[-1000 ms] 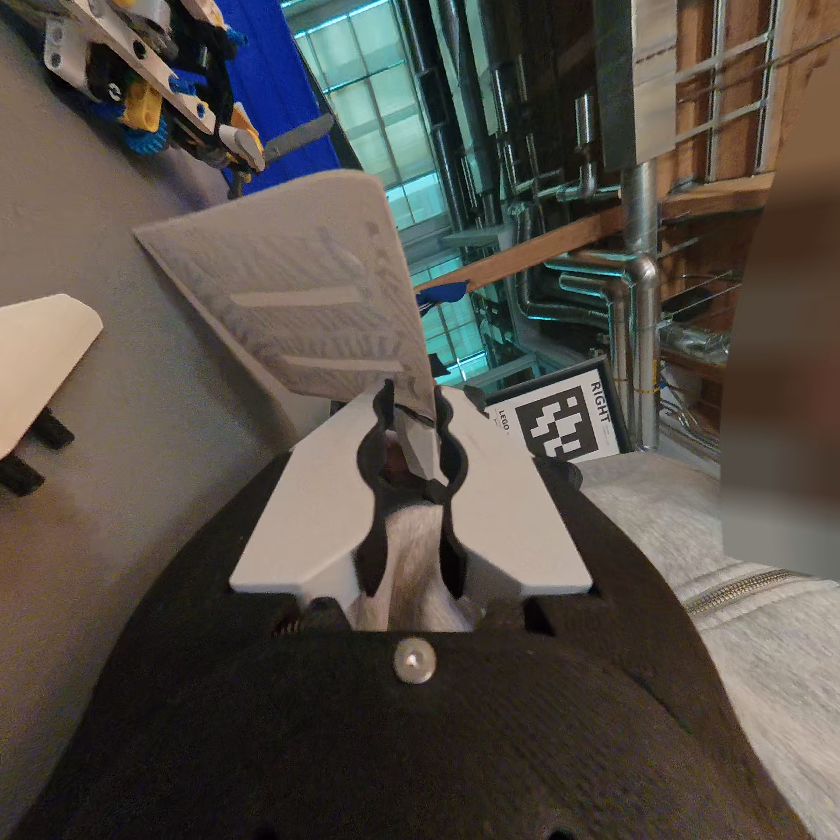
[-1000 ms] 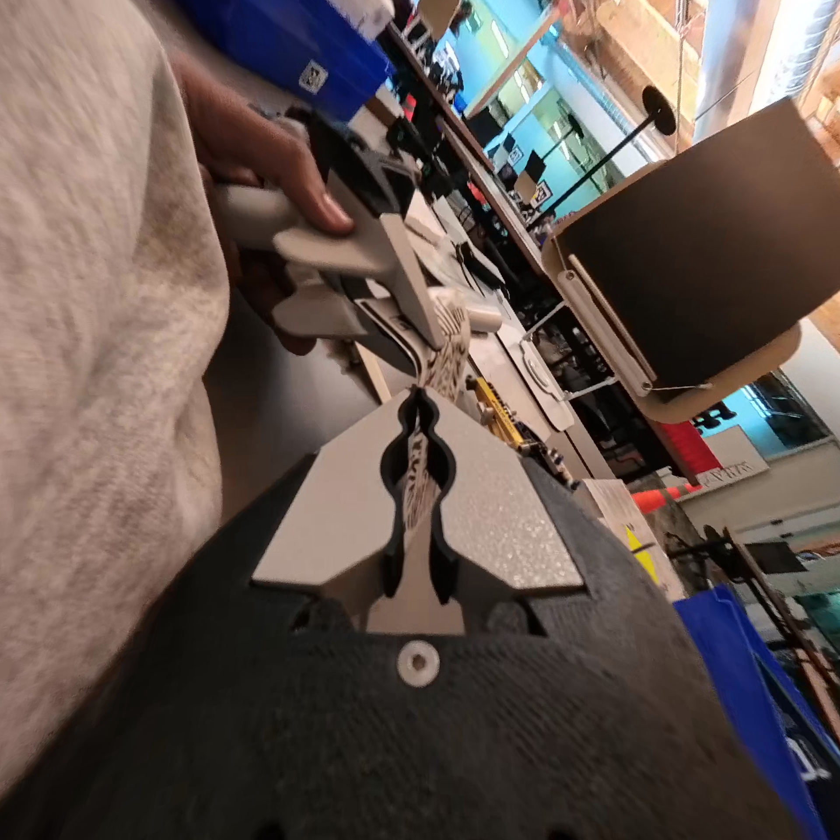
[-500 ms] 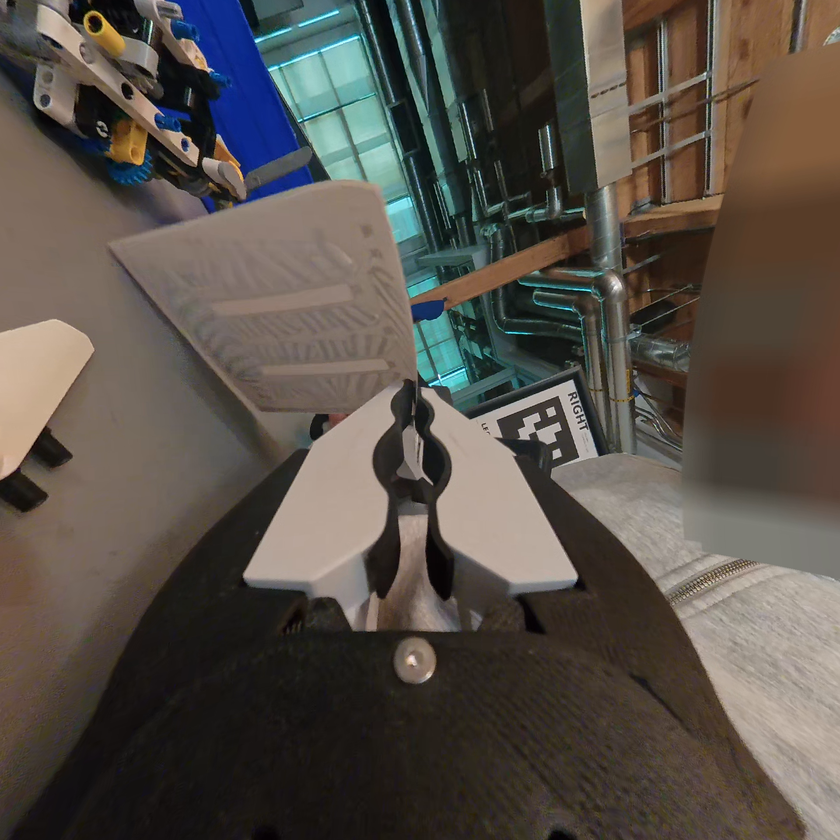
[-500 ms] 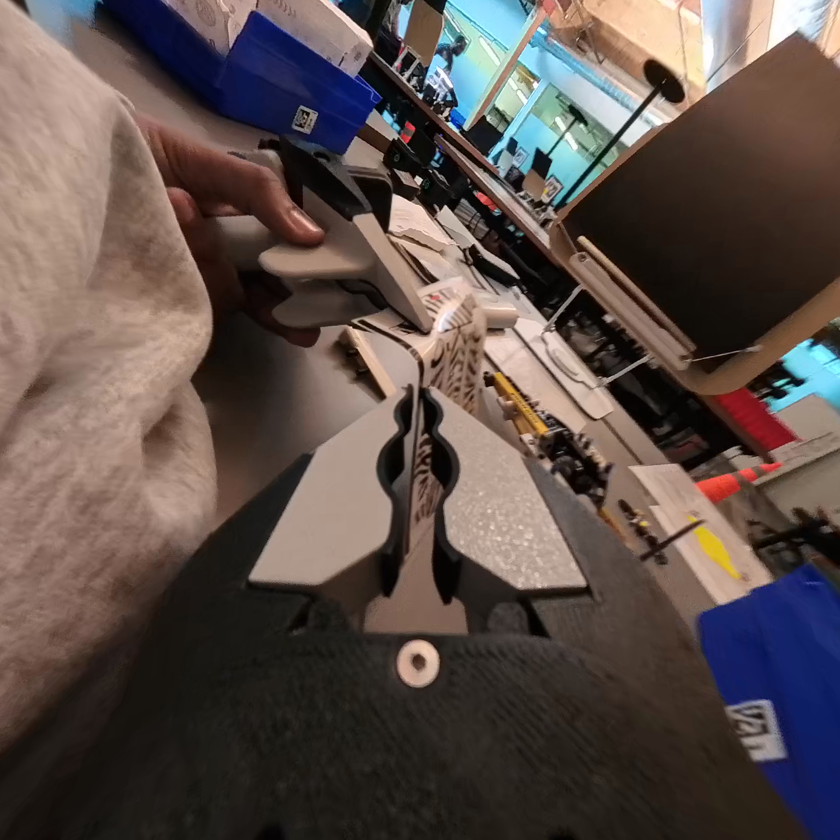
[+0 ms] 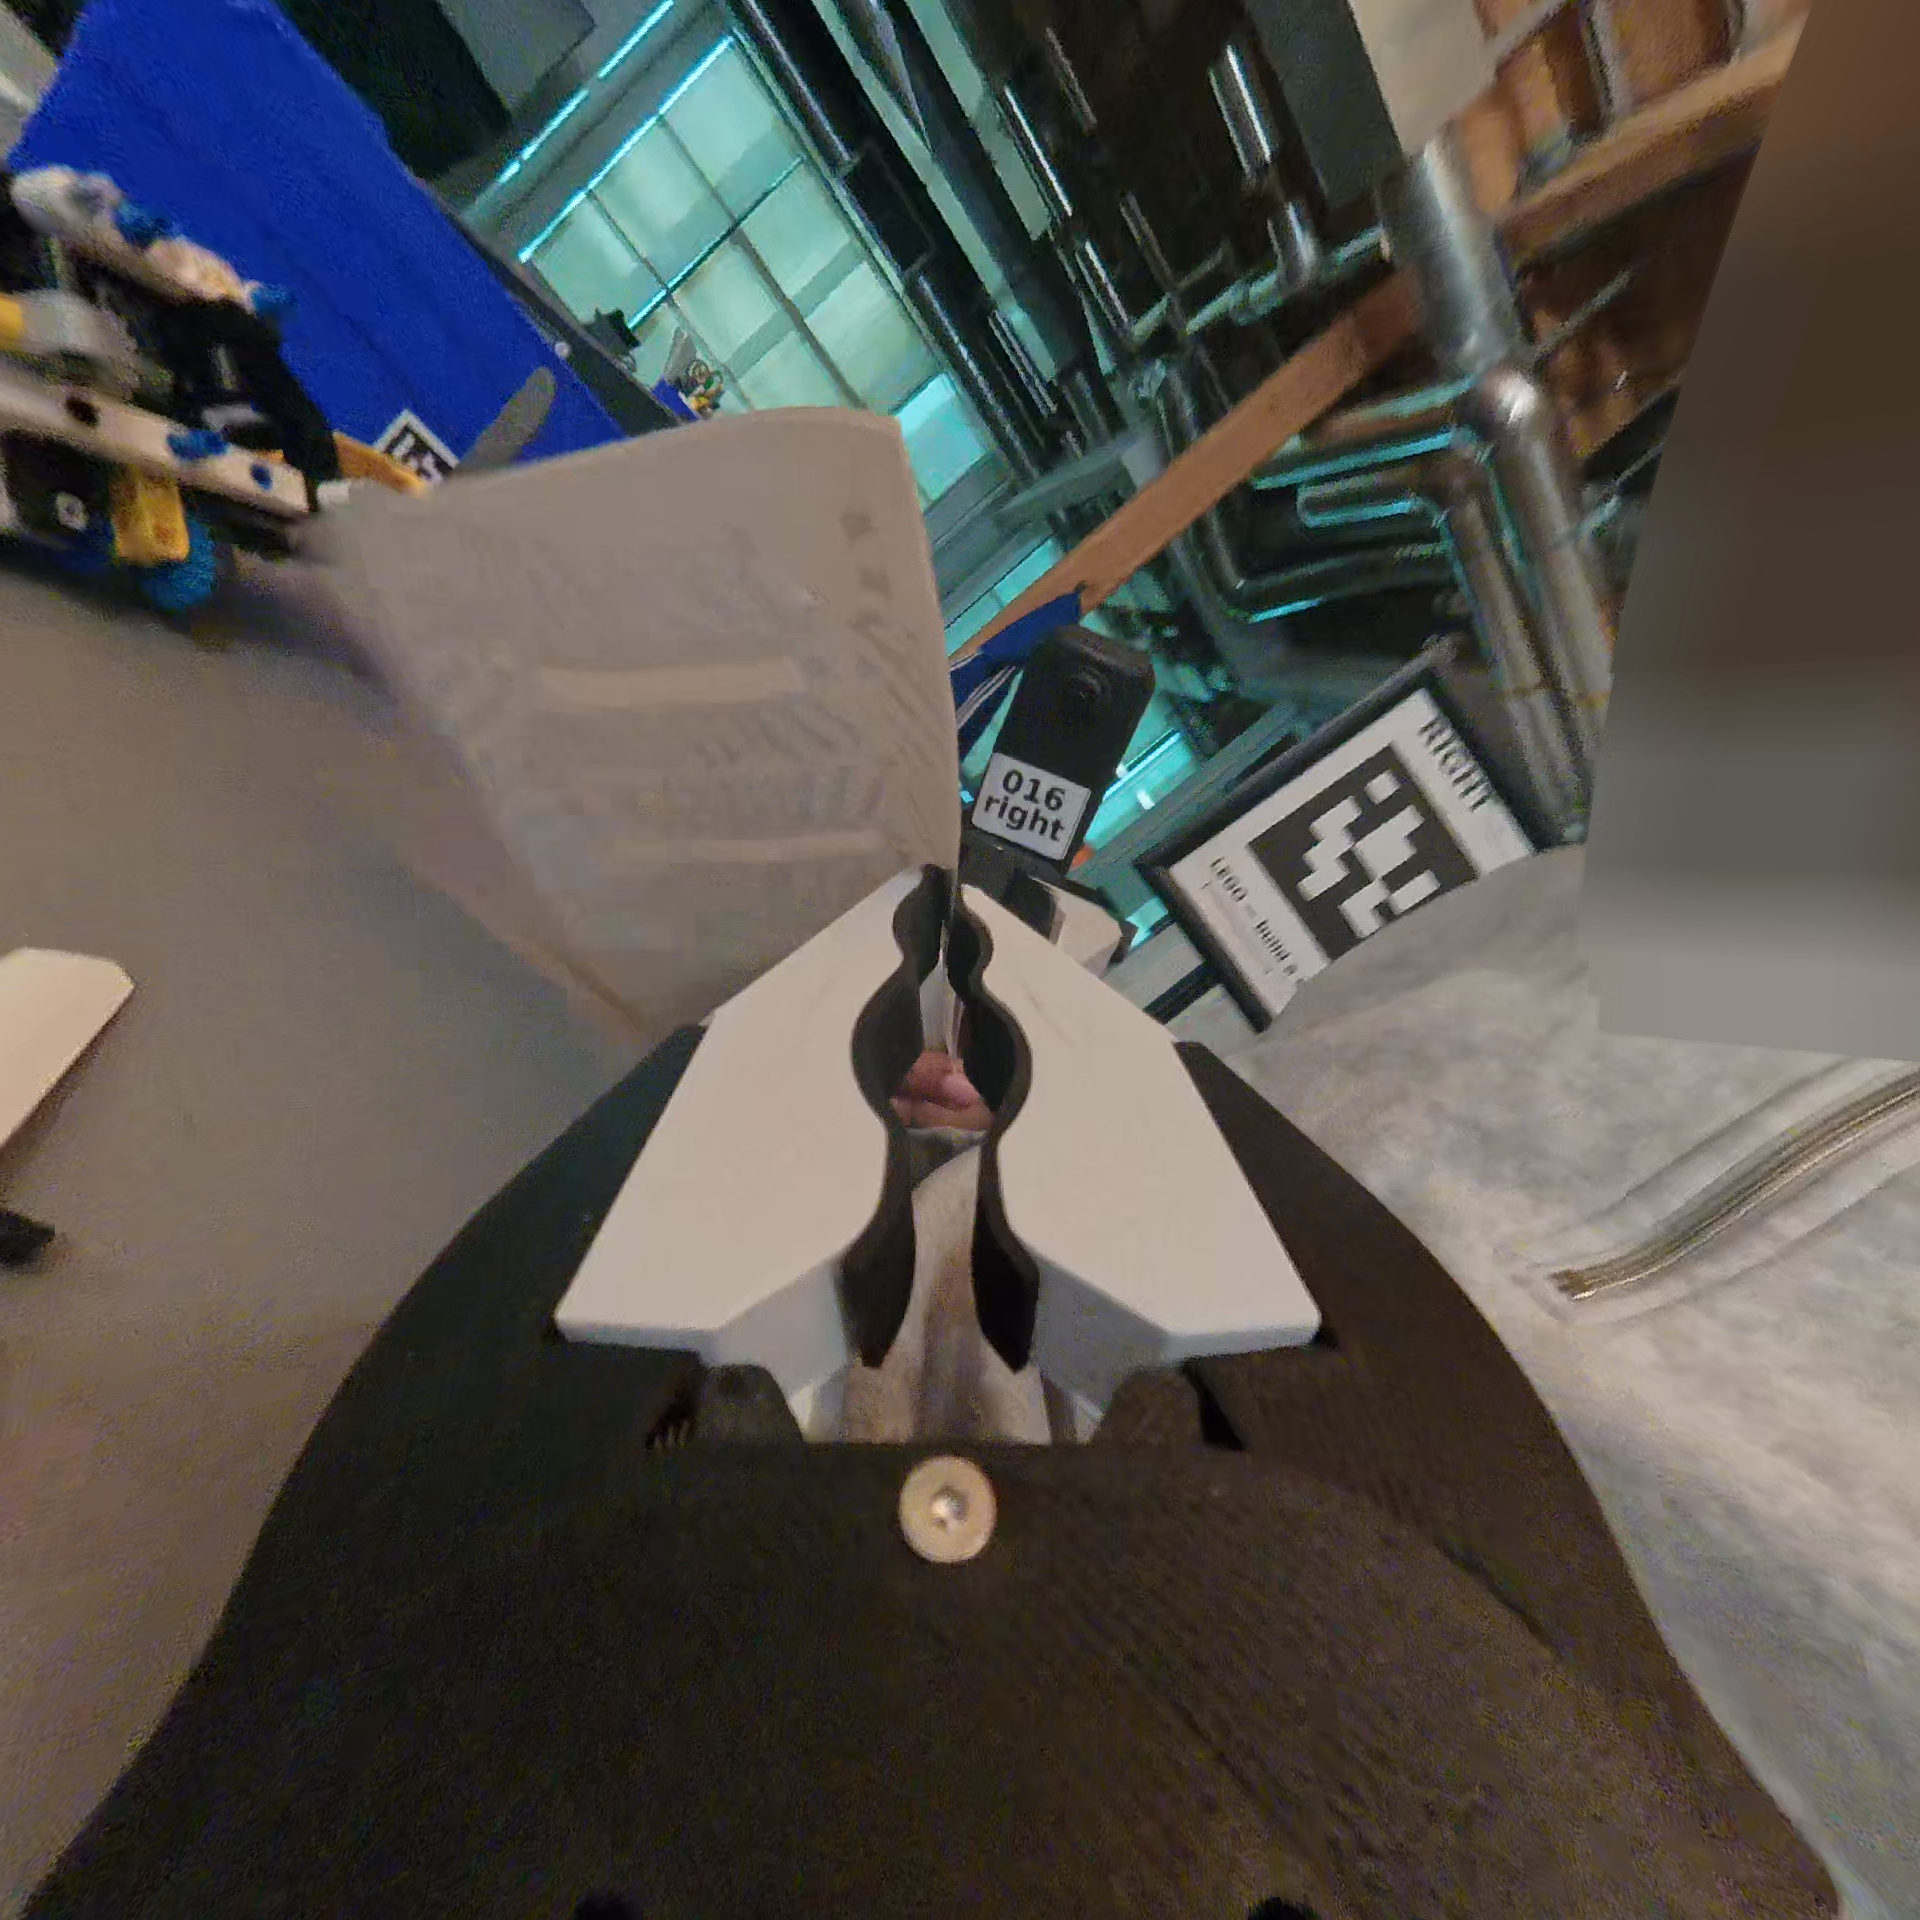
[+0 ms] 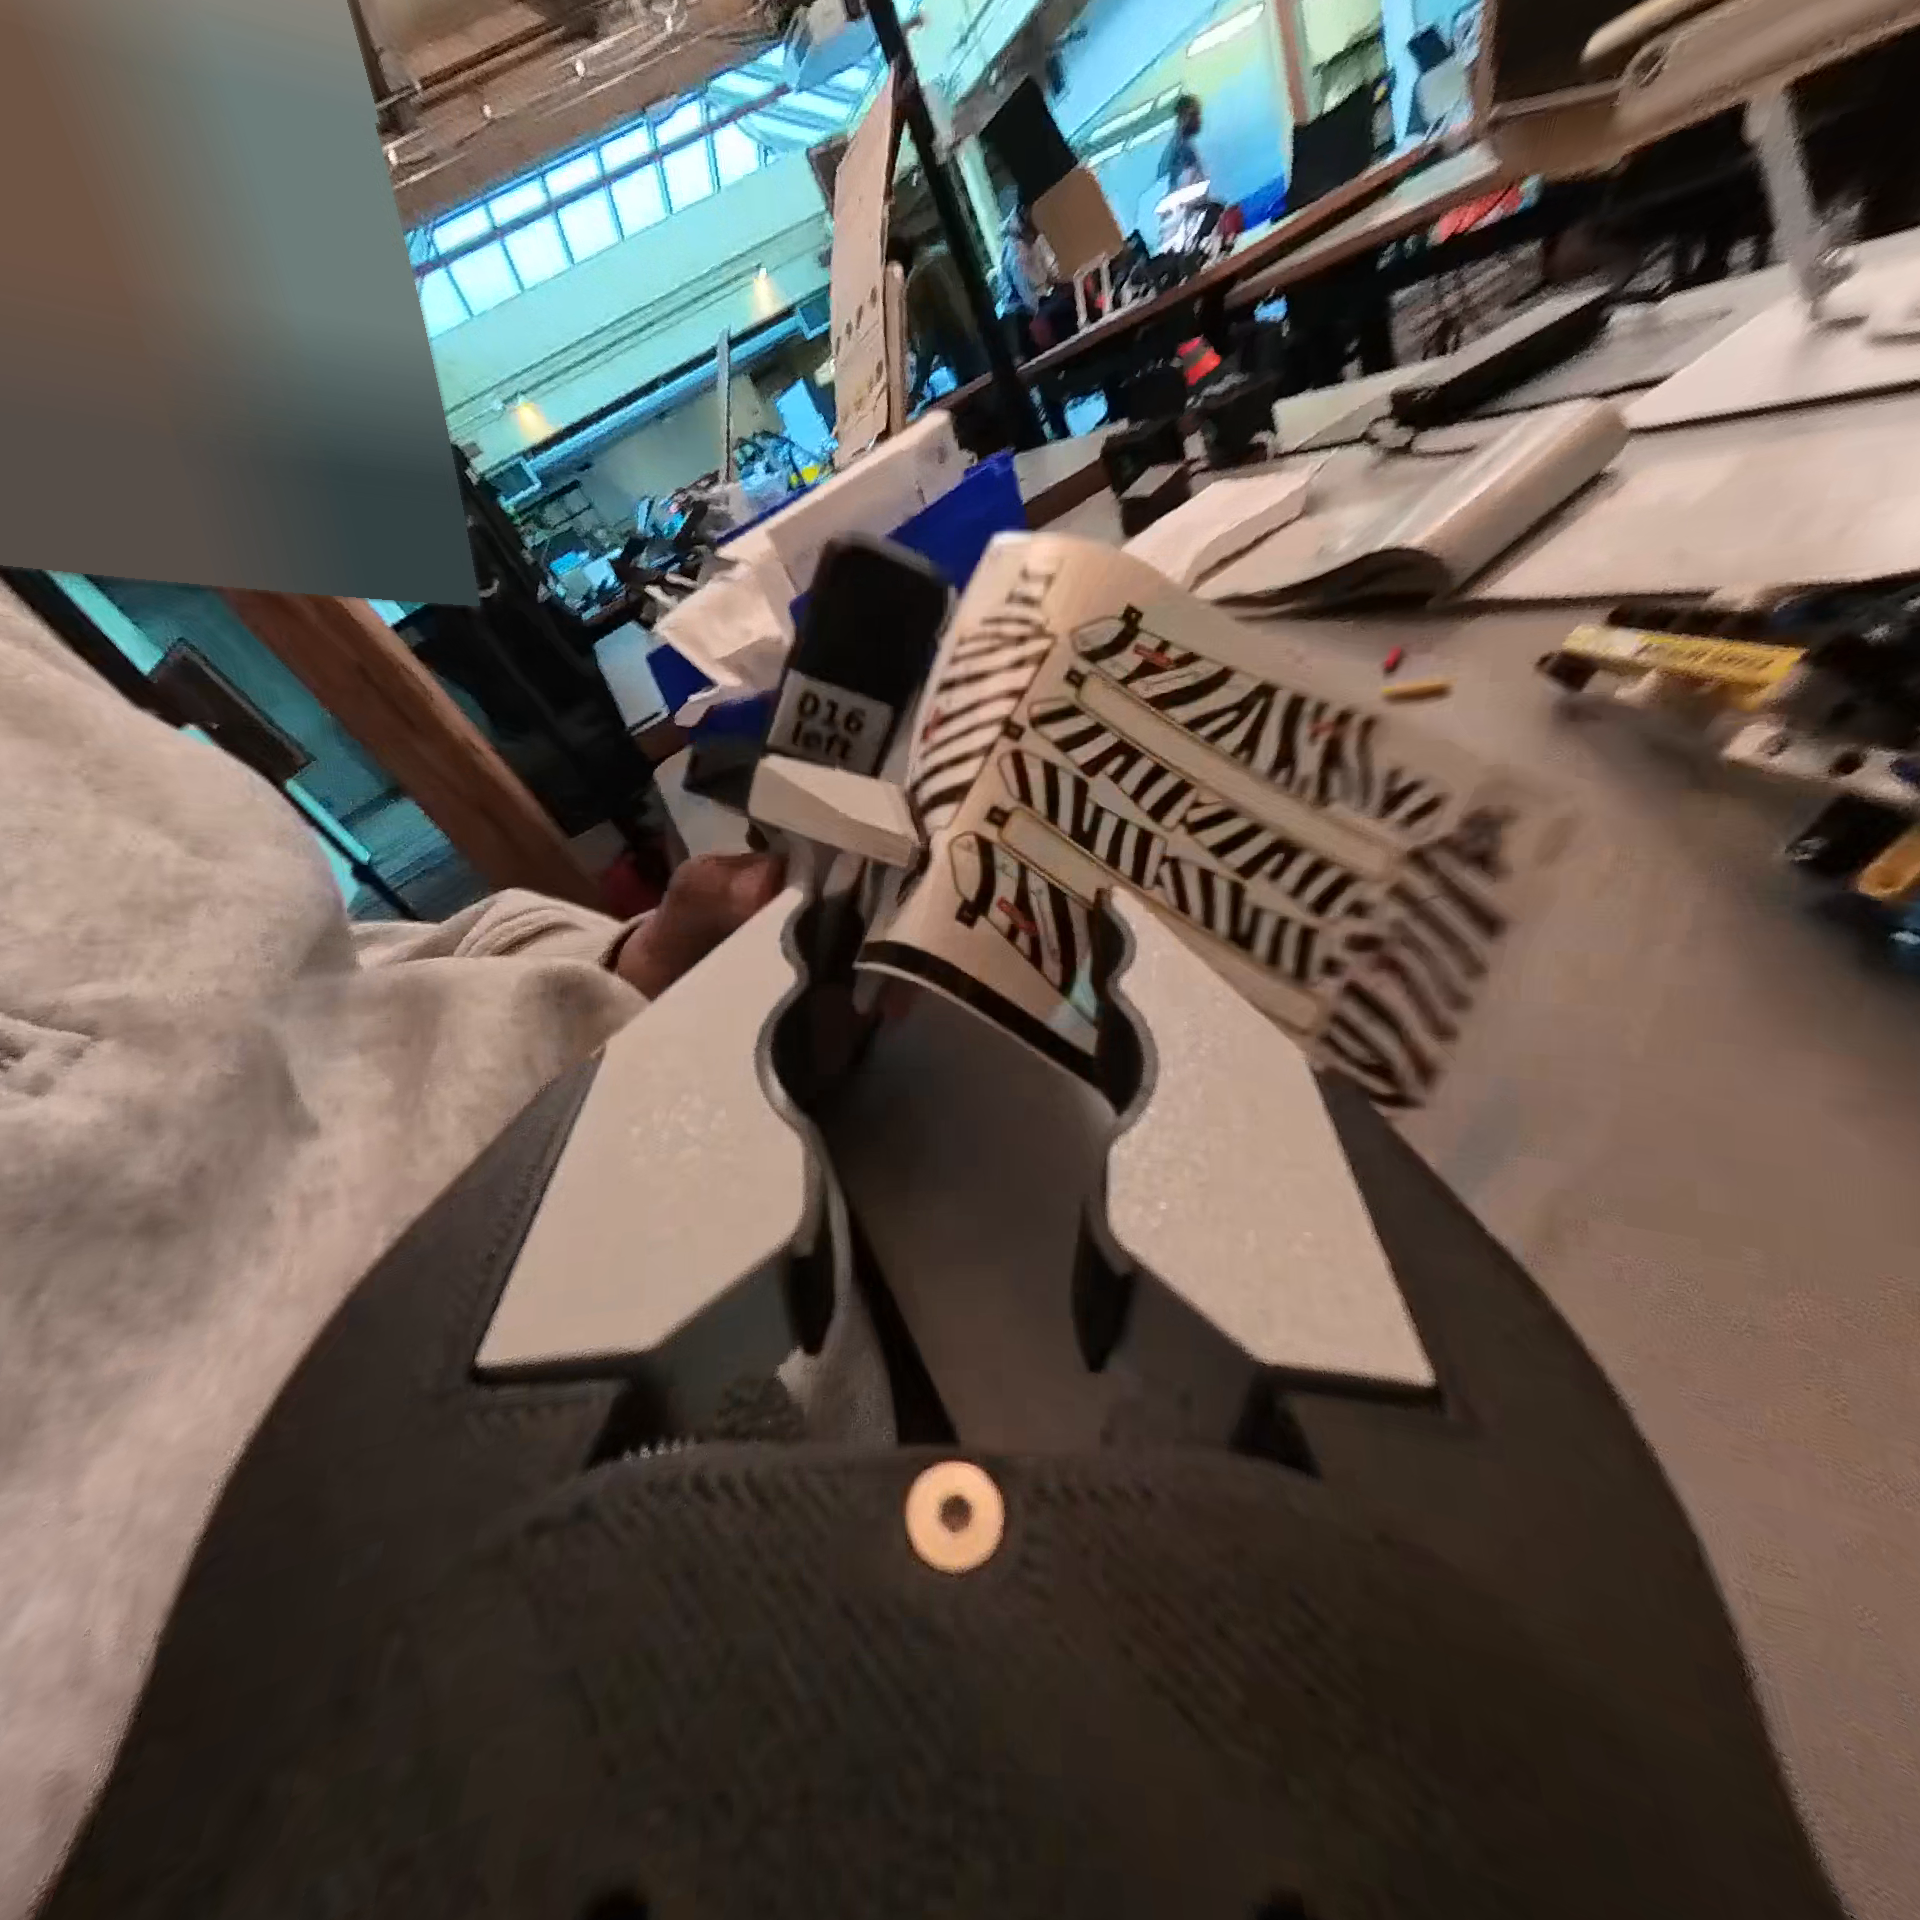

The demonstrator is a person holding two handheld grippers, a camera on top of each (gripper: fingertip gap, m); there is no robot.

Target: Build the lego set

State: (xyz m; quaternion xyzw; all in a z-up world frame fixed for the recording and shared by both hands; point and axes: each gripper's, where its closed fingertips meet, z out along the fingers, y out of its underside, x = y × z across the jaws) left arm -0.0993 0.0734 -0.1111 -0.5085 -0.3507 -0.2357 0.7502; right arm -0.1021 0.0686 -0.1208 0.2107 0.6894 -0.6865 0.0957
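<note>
A sticker sheet with black-and-white striped stickers is held up above the grey table. Its blank white back shows in the left wrist view. My left gripper is shut on the sheet's edge; it also shows in the right wrist view. My right gripper is open, and the sheet's lower corner hangs between its spread jaws without being pinched. The right gripper's black body shows just behind the sheet. The partly built lego model lies on the table, also in the right wrist view.
A blue bin stands behind the model. A white lego panel lies at the left edge. A black-and-white marker board stands close by. An open booklet and small loose parts lie on the table. A grey sleeve is close at left. Left and right tips are no more than a few centimetres apart.
My right gripper has opened and let go of the sticker sheet. My left gripper keeps its hold on the sheet. Both views have swung, and the sheet's printed side now faces the right wrist camera.
</note>
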